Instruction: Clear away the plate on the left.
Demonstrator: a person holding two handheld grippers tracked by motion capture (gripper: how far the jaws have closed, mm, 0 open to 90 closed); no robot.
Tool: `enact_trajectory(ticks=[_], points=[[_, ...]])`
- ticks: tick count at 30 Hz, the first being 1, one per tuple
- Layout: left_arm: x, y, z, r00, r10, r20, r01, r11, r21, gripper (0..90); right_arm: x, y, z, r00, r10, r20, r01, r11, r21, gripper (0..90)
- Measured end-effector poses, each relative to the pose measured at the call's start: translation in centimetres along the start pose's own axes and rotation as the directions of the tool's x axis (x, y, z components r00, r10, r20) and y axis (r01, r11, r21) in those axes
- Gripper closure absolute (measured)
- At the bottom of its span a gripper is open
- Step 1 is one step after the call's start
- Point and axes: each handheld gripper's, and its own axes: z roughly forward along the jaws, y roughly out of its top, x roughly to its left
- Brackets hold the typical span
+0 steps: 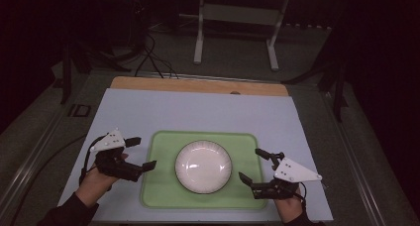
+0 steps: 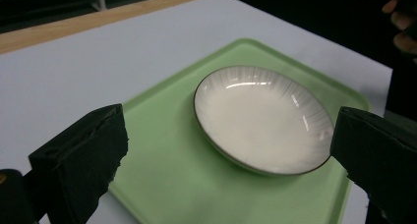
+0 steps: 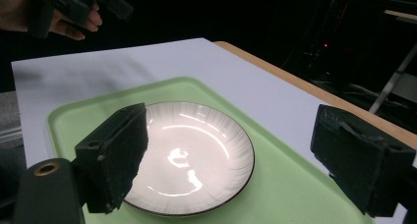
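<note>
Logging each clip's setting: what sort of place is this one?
Probably a lab or workshop recording station, not a home: a paper-covered table in a dim room, cables trailing across the floor, a metal frame stand behind, and one staged plate on a green tray.

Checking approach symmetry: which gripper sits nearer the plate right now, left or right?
The right gripper, by a little: in the high view its near jaw tip sits close beside the plate rim over the green tray. The left gripper stands at the tray's edge, farther off. Both open.
</note>
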Motion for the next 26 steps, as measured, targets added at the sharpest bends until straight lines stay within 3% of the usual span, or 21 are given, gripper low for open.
enact_trajectory(ticks=[8, 26], points=[[0.8, -1.5, 0.8, 0.9989, -0.042, -0.022, 0.042, 0.9991, -0.007, 0.8, 0.0, 0.0, 0.0, 1.0000, -0.003, -0.001, 0.003, 1.000, 0.004, 14.0], [0.8, -2.7, 1.5, 0.9987, -0.028, -0.044, 0.028, 0.9996, 0.007, 0.8, -0.1, -0.3, 0.1, 1.0000, 0.002, -0.009, -0.002, 1.000, 0.007, 14.0]])
